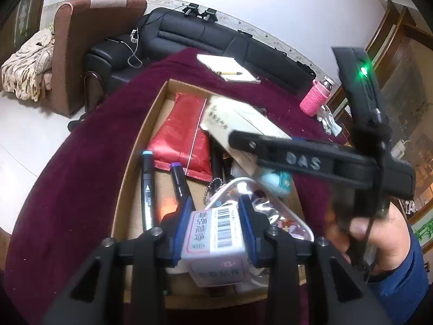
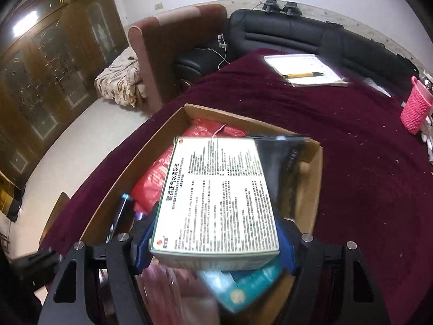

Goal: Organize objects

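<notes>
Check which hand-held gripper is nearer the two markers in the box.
Left. The left hand-held gripper, clamping a small white box, sits right beside the markers. The right hand-held gripper is farther right across the cardboard box.

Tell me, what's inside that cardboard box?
The cardboard box holds a red packet, two markers, a clear pouch and a teal pack. Whatever lies beneath these, or under the held boxes, is covered.

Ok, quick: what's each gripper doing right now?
Left gripper: closed on the small barcoded box.
Right gripper: closed on the medicine box.
</notes>
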